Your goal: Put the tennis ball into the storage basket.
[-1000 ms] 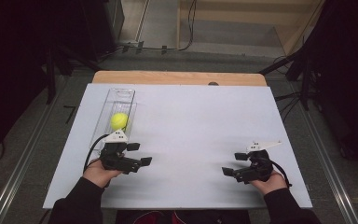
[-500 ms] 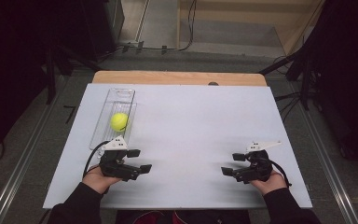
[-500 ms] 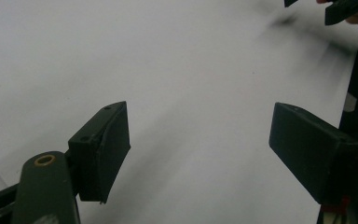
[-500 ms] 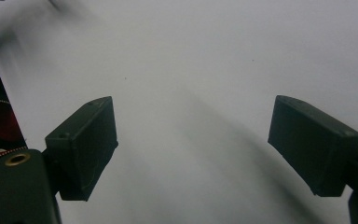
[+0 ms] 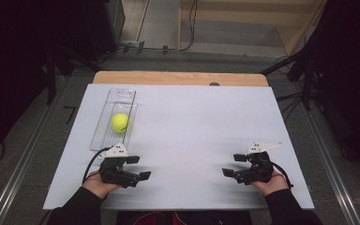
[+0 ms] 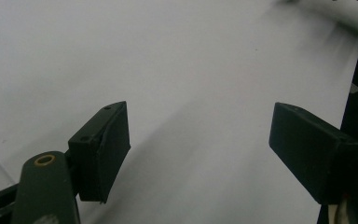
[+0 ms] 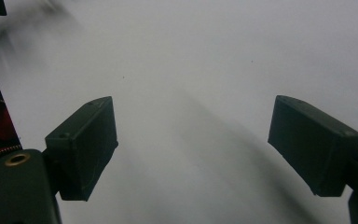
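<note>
Left gripper [image 5: 139, 168] has drawn back a little from the tray [image 5: 122, 96] towards the person, while the right gripper [image 5: 233, 165] sits where it was

Ball [image 5: 120, 122], yellow-green, lies in the clear tray, about midway along it, on the far left part of the white table [image 5: 192, 126]. The tray's near end lies just beyond the left gripper, with the ball well clear of its jaws. That gripper is low over the table near the front edge, its jaws apart with nothing between them and bare white surface in the gap. The right gripper is held well off to the right, also by the front edge, its jaws likewise standing apart and empty. The two grippers point inward, towards each other
</note>
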Demonstrator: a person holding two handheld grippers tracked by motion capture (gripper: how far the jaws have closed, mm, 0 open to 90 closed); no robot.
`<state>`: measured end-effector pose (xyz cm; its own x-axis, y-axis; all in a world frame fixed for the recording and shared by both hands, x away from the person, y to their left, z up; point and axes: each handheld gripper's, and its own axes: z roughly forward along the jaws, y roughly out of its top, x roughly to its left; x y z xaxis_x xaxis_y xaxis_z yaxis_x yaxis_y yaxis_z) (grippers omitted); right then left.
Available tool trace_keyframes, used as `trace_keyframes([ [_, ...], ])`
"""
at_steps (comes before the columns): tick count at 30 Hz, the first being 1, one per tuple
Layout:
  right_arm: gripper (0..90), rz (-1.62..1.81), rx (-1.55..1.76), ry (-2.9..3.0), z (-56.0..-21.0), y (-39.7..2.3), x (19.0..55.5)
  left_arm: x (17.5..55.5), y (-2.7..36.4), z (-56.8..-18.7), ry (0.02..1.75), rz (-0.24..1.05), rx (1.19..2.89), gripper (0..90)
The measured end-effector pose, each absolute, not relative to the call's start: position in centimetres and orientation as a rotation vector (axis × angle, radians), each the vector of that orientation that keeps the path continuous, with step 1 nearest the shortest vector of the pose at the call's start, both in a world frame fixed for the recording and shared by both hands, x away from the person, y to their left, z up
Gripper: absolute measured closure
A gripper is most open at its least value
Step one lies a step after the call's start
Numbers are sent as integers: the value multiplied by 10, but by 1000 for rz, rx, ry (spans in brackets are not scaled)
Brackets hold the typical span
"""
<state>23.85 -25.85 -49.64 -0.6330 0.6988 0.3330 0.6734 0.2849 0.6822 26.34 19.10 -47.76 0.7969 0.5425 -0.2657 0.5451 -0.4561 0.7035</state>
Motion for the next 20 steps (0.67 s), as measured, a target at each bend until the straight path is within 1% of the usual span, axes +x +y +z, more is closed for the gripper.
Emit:
trace_keyframes([
  [6, 136, 1303, 1320, 2490, -497, -258, 238, 260, 199, -481, 810, 12, 2146, 207],
  [20, 135, 1304, 1314, 2487, -497, -259, 238, 261, 201, -482, 823, 11, 2146, 207],
])
